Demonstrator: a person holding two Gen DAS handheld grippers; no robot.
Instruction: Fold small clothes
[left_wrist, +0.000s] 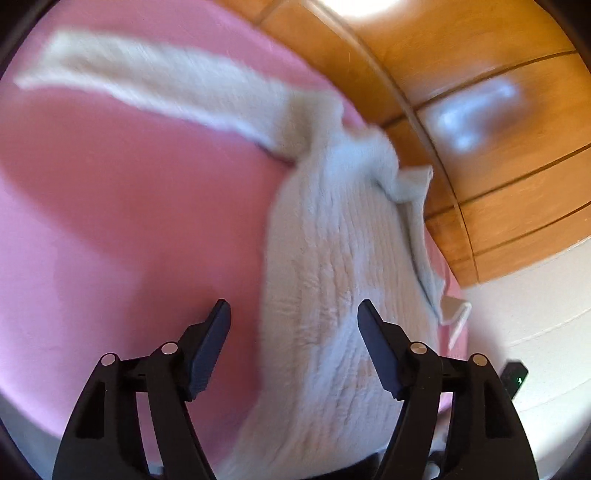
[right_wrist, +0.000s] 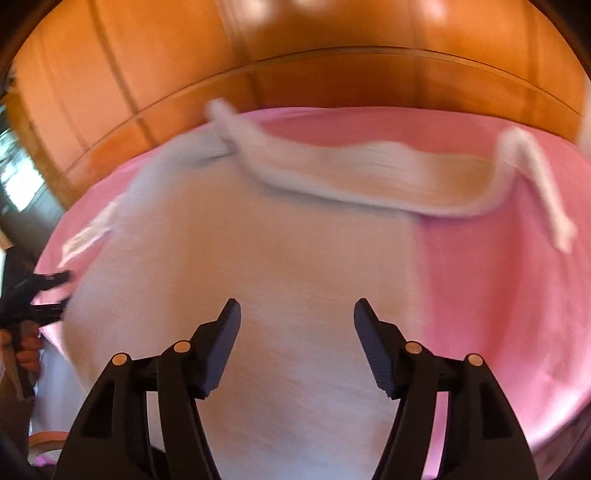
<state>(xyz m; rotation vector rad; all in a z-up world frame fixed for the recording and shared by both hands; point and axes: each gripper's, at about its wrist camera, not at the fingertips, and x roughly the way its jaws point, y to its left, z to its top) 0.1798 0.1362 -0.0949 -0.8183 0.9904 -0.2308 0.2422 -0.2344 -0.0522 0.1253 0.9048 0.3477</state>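
A white ribbed knit garment (left_wrist: 332, 288) lies spread on the pink sheet (left_wrist: 110, 221), one long sleeve (right_wrist: 369, 173) stretched flat across it. The left gripper (left_wrist: 293, 314) and right gripper (right_wrist: 297, 314) both hover over the knit, jaws apart, gripping nothing. Glossy wooden panelling (right_wrist: 147, 74) curves behind the pink surface; both views are blurred.
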